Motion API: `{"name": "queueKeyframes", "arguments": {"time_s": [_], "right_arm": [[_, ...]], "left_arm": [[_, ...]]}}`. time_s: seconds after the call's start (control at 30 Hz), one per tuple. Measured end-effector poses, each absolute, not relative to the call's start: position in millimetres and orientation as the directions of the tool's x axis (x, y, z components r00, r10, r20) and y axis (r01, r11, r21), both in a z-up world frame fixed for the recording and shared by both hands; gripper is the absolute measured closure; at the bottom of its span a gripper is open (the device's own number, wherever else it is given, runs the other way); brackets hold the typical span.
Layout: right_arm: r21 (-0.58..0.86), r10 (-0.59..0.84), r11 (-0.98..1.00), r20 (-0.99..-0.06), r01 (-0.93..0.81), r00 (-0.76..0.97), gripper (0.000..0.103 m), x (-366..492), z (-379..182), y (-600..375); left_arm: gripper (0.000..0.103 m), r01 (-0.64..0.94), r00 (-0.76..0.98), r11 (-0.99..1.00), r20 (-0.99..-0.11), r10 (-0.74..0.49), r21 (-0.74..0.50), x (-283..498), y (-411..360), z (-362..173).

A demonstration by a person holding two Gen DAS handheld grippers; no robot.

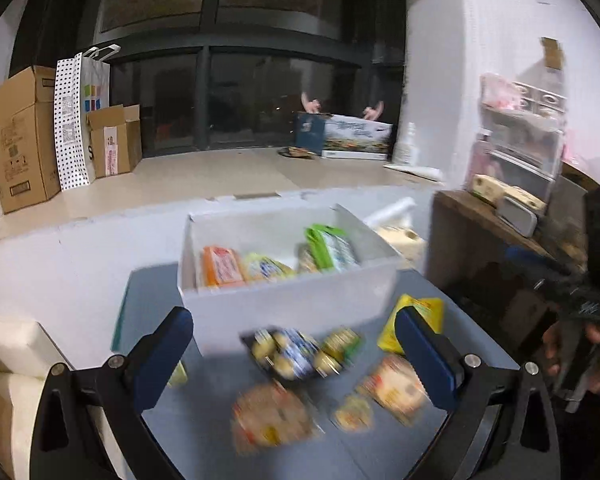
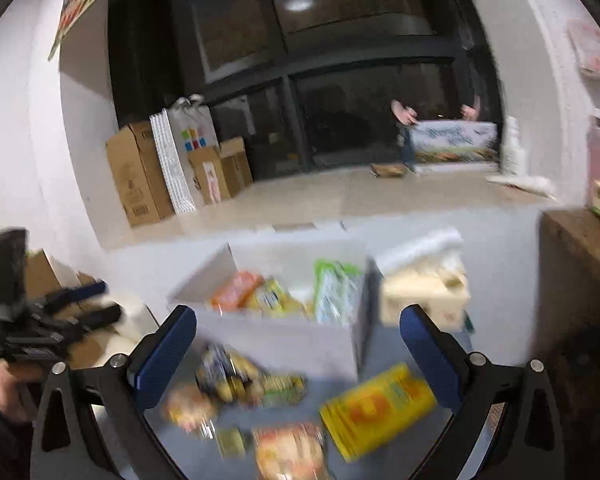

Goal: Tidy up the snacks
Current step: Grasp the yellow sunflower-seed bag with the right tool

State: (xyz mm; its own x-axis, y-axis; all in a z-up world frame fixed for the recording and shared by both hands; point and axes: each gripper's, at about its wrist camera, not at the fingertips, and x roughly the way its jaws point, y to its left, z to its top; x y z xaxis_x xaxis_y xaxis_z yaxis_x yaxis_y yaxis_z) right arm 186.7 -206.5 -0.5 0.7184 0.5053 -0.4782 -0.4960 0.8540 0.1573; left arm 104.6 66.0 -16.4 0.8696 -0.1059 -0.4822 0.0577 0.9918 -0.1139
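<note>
White bin [image 1: 288, 300] holds orange, yellow, green snack packets [image 1: 278, 262]; blurred packets lie loose in front; left gripper [image 1: 294, 350] and right gripper [image 2: 298, 354] both spread, empty.

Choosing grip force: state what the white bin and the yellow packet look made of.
White bin: probably rigid matte plastic, judging by its thin, straight, even walls; coated board cannot be excluded. Yellow packet: likely thin plastic film, printed and slightly glossy, lying flat; blur hides detail.
</note>
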Motion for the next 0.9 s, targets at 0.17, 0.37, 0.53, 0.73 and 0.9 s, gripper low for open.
{"name": "queueKeyframes", "arguments": {"time_s": [0.17,0.37,0.53,0.73,0.9], "right_arm": [[0.227,0.474,0.872,-0.612,-0.433,0.633,0.0,158,-56,-240],[0.297,0.465,0.881,-0.684,-0.367,0.563,0.0,161,-94,-258],[0.295,0.453,0.887,-0.707,-0.355,0.544,0.0,180,-103,-250],[0.249,0.403,0.905,-0.765,-0.346,0.503,0.0,228,-117,-221],[0.197,0.319,0.936,-0.821,-0.291,0.474,0.0,273,-137,-200]], "left_arm": [[0.0,0.077,0.854,0.98,-0.496,-0.159,-0.182,54,37,-43],[0.0,0.12,0.823,0.979,-0.536,-0.191,-0.165,30,6,-64],[0.0,0.134,0.814,0.977,-0.543,-0.205,-0.168,31,-2,-67],[0.0,0.124,0.816,0.978,-0.544,-0.195,-0.166,34,2,-66],[0.0,0.107,0.817,0.978,-0.545,-0.188,-0.178,33,8,-68]]}}
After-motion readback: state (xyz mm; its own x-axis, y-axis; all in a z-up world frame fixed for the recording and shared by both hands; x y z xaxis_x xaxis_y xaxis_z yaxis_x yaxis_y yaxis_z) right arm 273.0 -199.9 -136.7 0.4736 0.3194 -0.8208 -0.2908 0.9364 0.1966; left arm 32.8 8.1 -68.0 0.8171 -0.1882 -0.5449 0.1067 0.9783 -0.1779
